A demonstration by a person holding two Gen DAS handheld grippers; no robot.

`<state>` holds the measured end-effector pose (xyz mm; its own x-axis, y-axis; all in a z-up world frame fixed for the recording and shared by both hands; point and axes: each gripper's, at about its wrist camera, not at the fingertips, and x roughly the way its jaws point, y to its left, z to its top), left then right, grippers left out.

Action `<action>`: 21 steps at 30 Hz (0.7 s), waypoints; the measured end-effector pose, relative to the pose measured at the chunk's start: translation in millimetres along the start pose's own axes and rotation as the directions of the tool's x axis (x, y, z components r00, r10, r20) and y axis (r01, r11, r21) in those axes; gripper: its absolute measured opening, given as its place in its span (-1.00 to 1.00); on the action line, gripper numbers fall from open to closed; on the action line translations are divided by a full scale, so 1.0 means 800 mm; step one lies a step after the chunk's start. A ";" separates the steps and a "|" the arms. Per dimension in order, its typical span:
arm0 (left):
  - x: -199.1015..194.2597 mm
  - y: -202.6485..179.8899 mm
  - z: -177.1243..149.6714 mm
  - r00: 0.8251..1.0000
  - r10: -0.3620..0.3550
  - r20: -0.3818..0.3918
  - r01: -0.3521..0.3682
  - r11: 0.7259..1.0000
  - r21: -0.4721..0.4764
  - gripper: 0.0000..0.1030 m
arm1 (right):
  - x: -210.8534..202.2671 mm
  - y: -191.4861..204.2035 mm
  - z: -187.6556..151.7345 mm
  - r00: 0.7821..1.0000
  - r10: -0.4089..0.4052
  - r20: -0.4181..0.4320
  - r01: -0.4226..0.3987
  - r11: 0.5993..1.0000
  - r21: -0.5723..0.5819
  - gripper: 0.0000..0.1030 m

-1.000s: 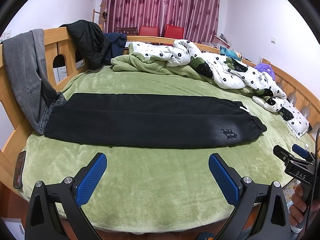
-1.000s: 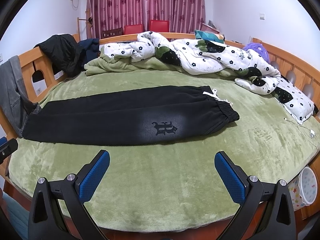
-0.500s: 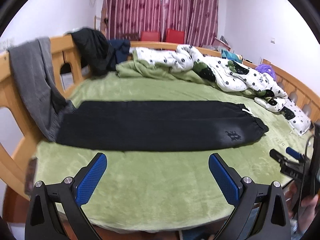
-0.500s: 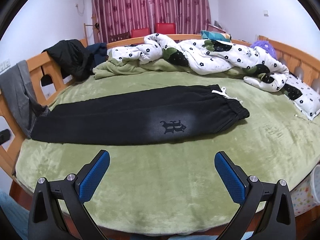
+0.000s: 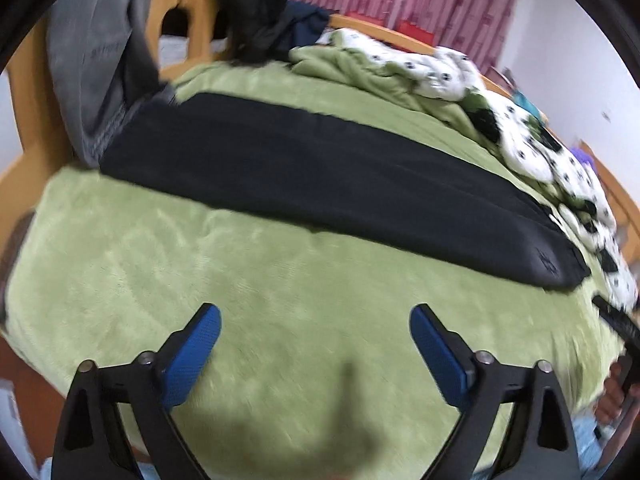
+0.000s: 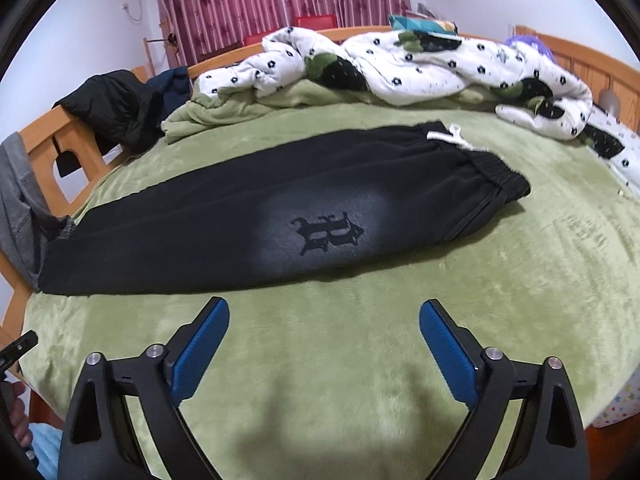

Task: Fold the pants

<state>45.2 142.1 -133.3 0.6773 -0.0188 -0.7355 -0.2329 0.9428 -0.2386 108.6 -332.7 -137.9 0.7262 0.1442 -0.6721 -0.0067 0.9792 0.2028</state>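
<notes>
Across a wide bed (image 6: 520,280) covered in a fuzzy green blanket (image 6: 360,340), a pair of black pants (image 6: 248,224) lies flat, already doubled leg over leg into one long strip. Its long axis runs side to side in front of the person, with the leg ends at the left by the wooden bed frame (image 6: 44,140) and the elastic waistband (image 6: 492,176) with its white drawstring at the right. A crumpled white flowered quilt (image 6: 420,64) is heaped along the far edge, well apart from the pants. The right gripper (image 6: 324,336) hovers over bare blanket just short of the near edge, facing the printed logo (image 6: 326,232), its blue fingers spread wide and holding nothing. The left gripper (image 5: 316,340), in a blurred view, is likewise spread wide and empty, nearer the leg half (image 5: 200,148). Judging by this, the right hand is nearer the waistband, and both must reach forward to grasp the strip.
</notes>
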 end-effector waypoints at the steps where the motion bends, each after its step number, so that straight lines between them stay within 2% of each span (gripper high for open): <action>1: 0.013 0.010 0.005 1.000 -0.010 -0.011 0.010 0.999 -0.031 0.83 | 0.009 -0.008 0.000 1.000 0.000 -0.002 0.000 1.000 0.019 0.74; 3: 0.037 0.023 0.014 0.999 -0.040 -0.024 0.038 0.997 -0.074 0.83 | 0.027 -0.025 0.003 1.000 0.000 -0.012 0.001 0.998 0.065 0.72; 5: 0.059 0.035 0.023 0.998 -0.052 -0.033 0.048 0.993 -0.111 0.79 | 0.045 -0.039 0.005 0.999 0.005 -0.033 -0.002 0.994 0.108 0.54; 7: 0.080 0.048 0.034 0.998 -0.053 -0.038 0.046 0.986 -0.160 0.67 | 0.064 -0.056 0.011 0.999 0.017 -0.051 -0.009 0.988 0.154 0.40; 10: 0.102 0.064 0.047 0.997 -0.074 -0.037 0.064 0.972 -0.224 0.57 | 0.082 -0.075 0.023 0.997 0.044 -0.058 -0.030 0.975 0.221 0.37; 13: 0.118 0.072 0.061 0.997 -0.071 -0.035 0.061 0.971 -0.230 0.47 | 0.098 -0.090 0.038 0.995 0.093 -0.045 -0.077 0.956 0.285 0.37; 17: 0.135 0.087 0.078 0.998 -0.057 -0.030 0.047 0.961 -0.272 0.28 | 0.129 -0.092 0.057 0.993 0.100 -0.057 -0.078 0.947 0.311 0.32; 18: 0.138 0.089 0.082 0.999 -0.045 -0.025 0.036 0.960 -0.278 0.18 | 0.141 -0.092 0.061 0.992 0.099 -0.074 -0.070 0.945 0.321 0.23; 19: 0.142 0.090 0.086 0.999 -0.029 -0.024 0.021 0.960 -0.279 0.03 | 0.150 -0.093 0.062 0.991 0.098 -0.094 -0.062 0.941 0.332 -0.11; 20: 0.144 0.090 0.089 1.000 -0.008 -0.023 0.001 0.962 -0.274 -0.07 | 0.158 -0.094 0.063 0.990 0.088 -0.113 -0.044 0.938 0.345 -0.29; 21: 0.147 0.088 0.094 1.000 0.014 -0.024 -0.020 0.965 -0.261 -0.31 | 0.162 -0.093 0.064 0.990 0.081 -0.118 -0.034 0.932 0.361 -0.33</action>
<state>160.5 231.5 -188.9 0.6569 -0.0136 -0.7539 -0.4202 0.8236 -0.3810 238.4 -394.6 -203.4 0.6374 0.2391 -0.7325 0.2174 0.8562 0.4687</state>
